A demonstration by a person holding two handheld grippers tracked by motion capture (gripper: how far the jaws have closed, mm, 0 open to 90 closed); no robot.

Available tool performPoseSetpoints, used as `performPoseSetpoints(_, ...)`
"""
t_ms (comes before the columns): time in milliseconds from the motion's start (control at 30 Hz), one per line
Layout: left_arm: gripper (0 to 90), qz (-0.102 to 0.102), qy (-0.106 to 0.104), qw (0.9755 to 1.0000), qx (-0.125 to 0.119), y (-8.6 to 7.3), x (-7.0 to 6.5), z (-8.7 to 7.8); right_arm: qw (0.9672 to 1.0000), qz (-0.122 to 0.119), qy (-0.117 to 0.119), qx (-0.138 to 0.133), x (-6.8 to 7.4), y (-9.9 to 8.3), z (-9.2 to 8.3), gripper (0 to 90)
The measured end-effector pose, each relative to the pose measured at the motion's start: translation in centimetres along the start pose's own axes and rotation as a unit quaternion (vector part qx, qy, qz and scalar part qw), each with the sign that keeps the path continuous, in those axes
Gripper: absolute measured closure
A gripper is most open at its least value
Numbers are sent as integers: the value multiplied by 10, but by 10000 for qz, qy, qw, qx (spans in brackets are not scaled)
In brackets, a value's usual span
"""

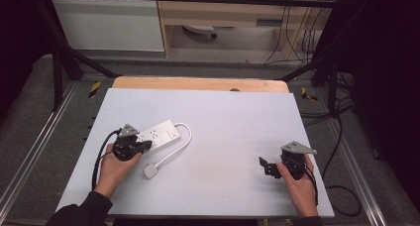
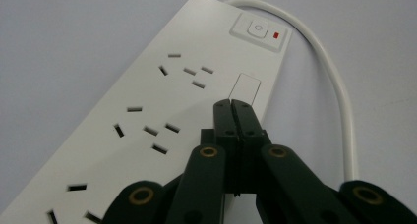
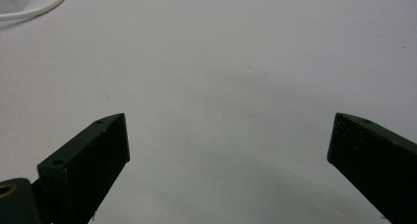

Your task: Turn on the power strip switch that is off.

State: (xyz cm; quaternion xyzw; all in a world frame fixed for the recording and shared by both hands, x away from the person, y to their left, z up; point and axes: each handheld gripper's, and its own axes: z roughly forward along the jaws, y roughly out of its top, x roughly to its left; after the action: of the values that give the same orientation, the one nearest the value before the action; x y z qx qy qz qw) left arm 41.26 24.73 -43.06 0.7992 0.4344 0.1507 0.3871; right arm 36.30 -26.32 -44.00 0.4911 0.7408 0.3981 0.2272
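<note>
A: Starting with the biggest thing, we see the table (image 1: 223,137), a pale grey board with a wooden edge at the far side. It carries no box, bowl or tray, so we have nothing to report as held inside anything.

B: Next in size we have the power strip (image 1: 159,134), white, lying flat on the left part of the board and slanting away to the right. In the left gripper view its face shows rows of sockets, with a switch (image 2: 260,29) and a small red light at the far end.

A: Its white cable (image 1: 179,144) loops out from that end, bends back towards us and ends at the plug (image 1: 150,171), which lies on the board just in front of the strip.

B: Now the tongs. We see the left gripper (image 2: 231,106) pressed fully together, nothing between the jaws, its tips over the strip's near right edge. Whether they touch it we cannot tell.

A: The right gripper (image 3: 228,135) is spread wide above bare board, well apart from the strip, holding nothing. A hand holds each one from the near edge.
</note>
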Motion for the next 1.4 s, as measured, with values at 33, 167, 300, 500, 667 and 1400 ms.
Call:
performPoseSetpoints(33, 900, -18, -3, 10000, -12, 0, 0, 0, 10000, 0, -1, 0, 0, 0, 0, 27)
performPoseSetpoints(167, 900, -2, 10, 10000, -13, 0, 0, 0, 10000, 2, 3, 8, 0, 0, 0, 27)
performPoseSetpoints(300, 900, 9, 20, 10000, -24, 0, 0, 0, 10000, -10, -1, -7, 0, 0, 0, 27)
performPoseSetpoints(500, 900, 5, 10, 9999, -118, 1, -2, -1, 10000, -9, 2, -6, 0, 0, 0, 27)
performPoseSetpoints(667, 870, 12, 27, 9998, -207, 1, -2, -2, 10000, -10, -1, -6, 0, 0, 0, 27)
performPoseSetpoints(1400, 492, -163, 159, 9976, -655, 7, -3, -8, 10000, -22, -3, -11, 0, 0, 0, 27)
